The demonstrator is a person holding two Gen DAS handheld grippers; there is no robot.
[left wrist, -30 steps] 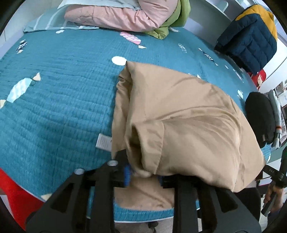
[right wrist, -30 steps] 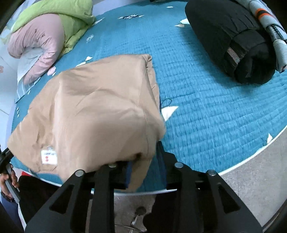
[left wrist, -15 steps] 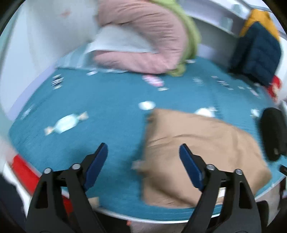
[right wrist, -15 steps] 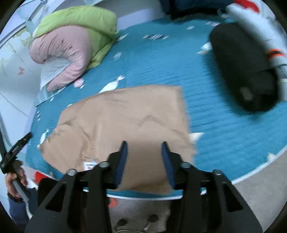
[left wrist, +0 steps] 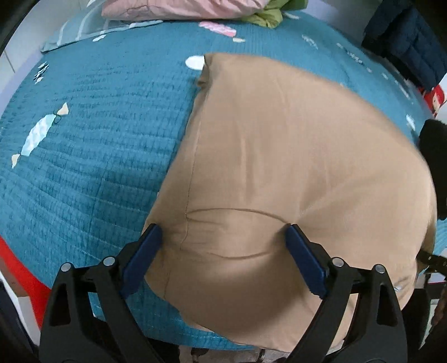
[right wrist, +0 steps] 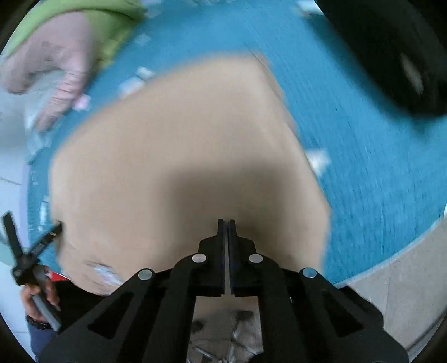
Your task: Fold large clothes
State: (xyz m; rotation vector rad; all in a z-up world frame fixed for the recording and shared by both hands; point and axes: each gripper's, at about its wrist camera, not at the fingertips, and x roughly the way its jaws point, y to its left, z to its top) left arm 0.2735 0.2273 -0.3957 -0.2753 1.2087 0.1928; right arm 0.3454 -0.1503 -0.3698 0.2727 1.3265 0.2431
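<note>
Left fingers (left wrist: 144, 257): your left gripper (left wrist: 223, 251) is spread wide, both blue pads resting on the near edge of the coat (left wrist: 279, 167), with nothing pinched. Press down and smooth, or close only once you have picked a single layer to take.

Right fingers (right wrist: 223, 231): your right gripper (right wrist: 226, 231) is pressed fully closed, pads together. No cloth shows between them; I judge it empty, though the view is blurred. Slow that hand before you commit to a grasp.

Coat: it lies folded into a puffy tan slab on the quilt (left wrist: 83, 139), its near edge hanging slightly over the bed's front rim. The seam (left wrist: 187, 195) runs down its left side.

Next move, as I judge it: flatten the bulge near your left pads so trapped air escapes, then fold again or square the edges. Keep both hands level, or the slab will skew.

Surroundings: a black bundle (right wrist: 391, 55) sits well apart on the right, pink bedding (left wrist: 181, 11) at the far end; neither crowds you.

Risk: the padded cloth may spring back open.
</note>
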